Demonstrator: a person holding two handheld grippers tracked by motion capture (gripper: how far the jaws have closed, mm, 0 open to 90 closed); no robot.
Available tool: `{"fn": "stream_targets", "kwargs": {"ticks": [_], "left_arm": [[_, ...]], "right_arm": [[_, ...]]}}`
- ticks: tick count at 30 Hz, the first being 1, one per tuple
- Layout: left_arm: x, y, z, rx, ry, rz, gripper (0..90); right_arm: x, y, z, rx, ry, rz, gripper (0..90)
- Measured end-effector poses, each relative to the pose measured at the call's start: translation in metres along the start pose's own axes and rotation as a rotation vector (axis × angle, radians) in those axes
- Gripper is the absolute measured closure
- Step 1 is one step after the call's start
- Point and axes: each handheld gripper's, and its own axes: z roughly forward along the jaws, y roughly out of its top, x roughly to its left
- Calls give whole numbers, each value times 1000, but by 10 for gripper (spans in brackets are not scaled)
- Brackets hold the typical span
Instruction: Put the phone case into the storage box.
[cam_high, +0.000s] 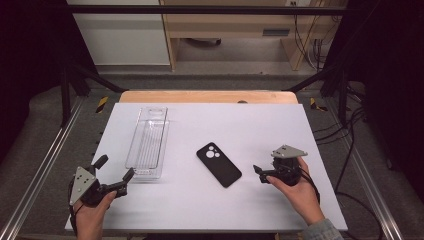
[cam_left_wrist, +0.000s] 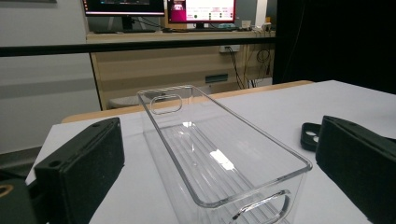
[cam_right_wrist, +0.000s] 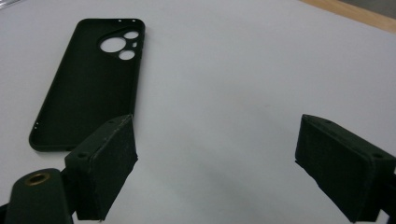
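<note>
A black phone case (cam_high: 219, 164) lies flat in the middle of the white table, its inside and camera cutouts facing up. My right gripper (cam_high: 260, 173) hovers just right of the phone case, open and with nothing between its pads. In the right gripper view the phone case (cam_right_wrist: 88, 79) sits ahead and left of the right gripper (cam_right_wrist: 215, 135). A clear plastic bin (cam_high: 165, 135) stands empty at the left. My left gripper (cam_high: 116, 168) is open at the bin's near end. In the left gripper view the bin (cam_left_wrist: 164, 140) stands between the jaws of the left gripper (cam_left_wrist: 217, 140).
The white table top (cam_high: 280, 125) ends in a wooden edge (cam_high: 207, 96) at the back. Black frame bars and cables run along both sides. The phone case (cam_left_wrist: 309, 136) peeks out beside the right jaw in the left gripper view.
</note>
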Motion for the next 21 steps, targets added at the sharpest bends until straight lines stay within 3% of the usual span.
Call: {"fn": "stream_targets", "kwargs": {"ticks": [10, 21], "left_arm": [[0, 0, 0, 7, 3, 6, 8], [-1, 0, 1, 11, -2, 11, 8]], "right_arm": [[13, 27, 19, 103, 53, -65, 148], [22, 42, 40, 186, 93, -82, 160]]}}
